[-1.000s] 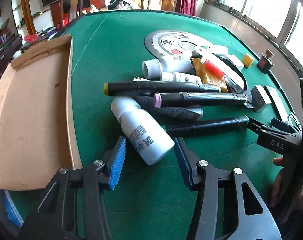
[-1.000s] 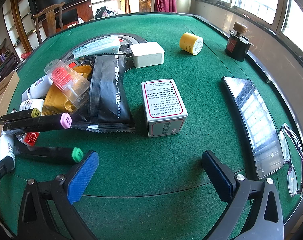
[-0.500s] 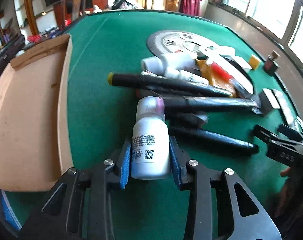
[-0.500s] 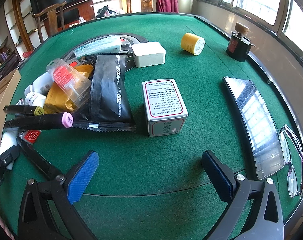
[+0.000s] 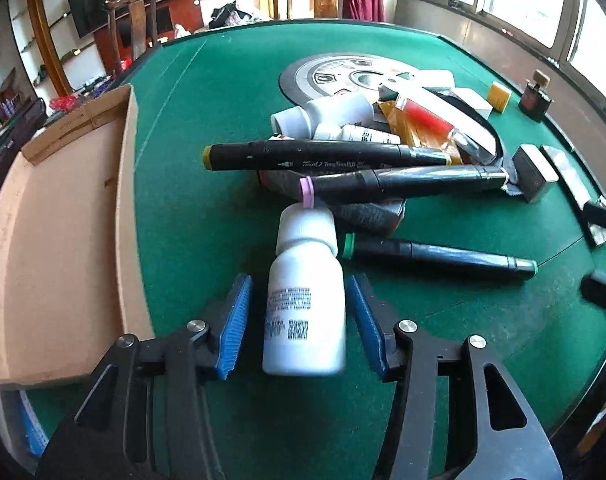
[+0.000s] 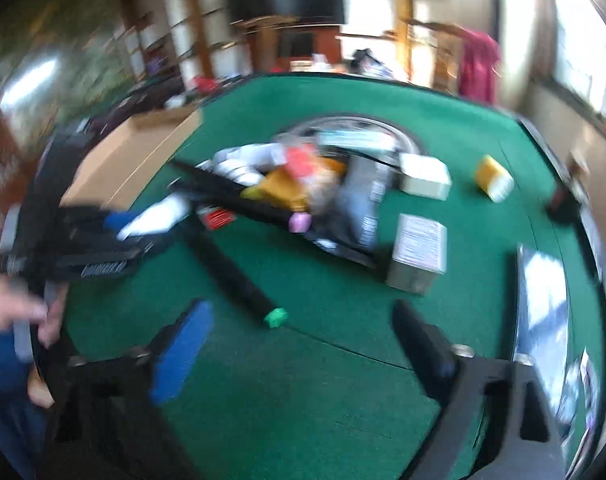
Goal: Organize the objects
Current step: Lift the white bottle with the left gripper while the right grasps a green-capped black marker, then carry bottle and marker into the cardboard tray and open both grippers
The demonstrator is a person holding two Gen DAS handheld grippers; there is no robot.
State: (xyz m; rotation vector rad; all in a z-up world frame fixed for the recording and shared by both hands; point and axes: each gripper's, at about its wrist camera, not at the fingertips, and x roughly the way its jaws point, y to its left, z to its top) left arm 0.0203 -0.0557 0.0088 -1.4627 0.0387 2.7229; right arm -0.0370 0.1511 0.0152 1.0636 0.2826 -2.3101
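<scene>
A white bottle lies on the green felt, cap pointing away, between the blue pads of my left gripper. Its jaws are opening and a gap shows on each side of the bottle. Behind it lie three black markers: yellow-capped, pink-capped and green-capped. An open cardboard tray sits to the left. The right wrist view is motion-blurred. My right gripper is closing with nothing between its pads; the green marker's cap lies just ahead of them. The left gripper and bottle show at far left.
A heap of tubes, a black pouch and packets covers the round centre disc. On the right are a red-bordered white box, a plain white box, a yellow roll, a shiny flat slab and a dark bottle.
My left gripper closed on the white bottle, turned it in line with the fingers, then eased apart. My right gripper rose and rolled, its view swung left, and its jaws narrowed.
</scene>
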